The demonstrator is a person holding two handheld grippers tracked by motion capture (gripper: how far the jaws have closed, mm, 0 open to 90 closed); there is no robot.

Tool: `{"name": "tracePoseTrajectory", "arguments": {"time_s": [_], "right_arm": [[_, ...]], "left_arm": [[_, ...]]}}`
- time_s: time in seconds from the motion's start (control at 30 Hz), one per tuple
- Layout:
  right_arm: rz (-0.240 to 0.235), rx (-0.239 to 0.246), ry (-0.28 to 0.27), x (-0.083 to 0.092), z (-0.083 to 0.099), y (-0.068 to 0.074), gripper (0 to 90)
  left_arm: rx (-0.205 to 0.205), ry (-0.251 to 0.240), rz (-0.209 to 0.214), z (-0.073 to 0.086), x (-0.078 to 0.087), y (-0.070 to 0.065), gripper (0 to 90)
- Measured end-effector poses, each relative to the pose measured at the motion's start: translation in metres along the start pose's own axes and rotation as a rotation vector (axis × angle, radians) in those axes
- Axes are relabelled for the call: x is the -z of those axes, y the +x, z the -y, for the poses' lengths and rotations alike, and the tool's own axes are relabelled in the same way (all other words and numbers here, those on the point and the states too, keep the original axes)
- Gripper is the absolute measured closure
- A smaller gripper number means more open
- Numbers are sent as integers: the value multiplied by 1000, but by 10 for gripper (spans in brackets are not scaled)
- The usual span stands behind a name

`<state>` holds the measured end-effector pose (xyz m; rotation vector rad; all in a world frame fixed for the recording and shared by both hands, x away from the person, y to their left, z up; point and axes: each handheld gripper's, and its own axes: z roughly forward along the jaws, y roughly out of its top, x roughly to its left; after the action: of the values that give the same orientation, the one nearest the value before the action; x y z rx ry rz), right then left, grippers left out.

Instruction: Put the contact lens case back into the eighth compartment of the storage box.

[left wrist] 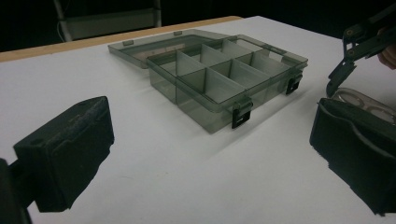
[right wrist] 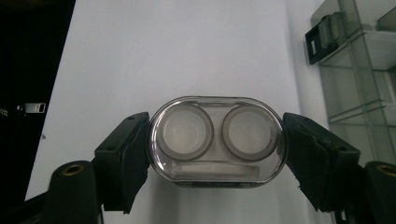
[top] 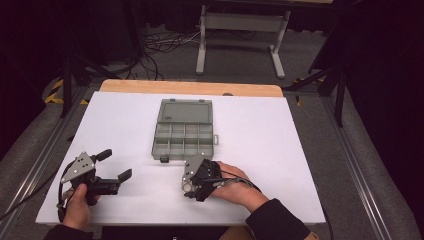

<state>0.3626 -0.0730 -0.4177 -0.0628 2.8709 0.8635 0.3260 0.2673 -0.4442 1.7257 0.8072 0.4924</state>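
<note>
Right gripper clamps clear lens case near table's front edge; smooth ends, could squirt out. Left gripper wide, empty. Organizer box open.

We see a white table with a wooden far edge, grey floor beyond, tangled cables upper left, a grey stand at top centre, dark surroundings.

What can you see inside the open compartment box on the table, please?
The compartment box lies open with its lid folded flat behind it. The compartments in view hold nothing, only dividers. The floors of some cells nearest the left gripper's camera are partly hidden behind the tinted front wall.
</note>
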Motion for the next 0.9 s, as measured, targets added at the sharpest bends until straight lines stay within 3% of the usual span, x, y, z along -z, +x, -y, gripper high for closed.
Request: {"name": "tracePoseTrajectory", "arguments": {"time_s": [0.5,0.9], "right_arm": [[46,-10,-117,19,-2,-3,265],[71,-11,-179,30,-3,-4,265]], "left_arm": [[1,-2,-1,0,0,0,5],[3,-2,0,0,0,0,6]]}}
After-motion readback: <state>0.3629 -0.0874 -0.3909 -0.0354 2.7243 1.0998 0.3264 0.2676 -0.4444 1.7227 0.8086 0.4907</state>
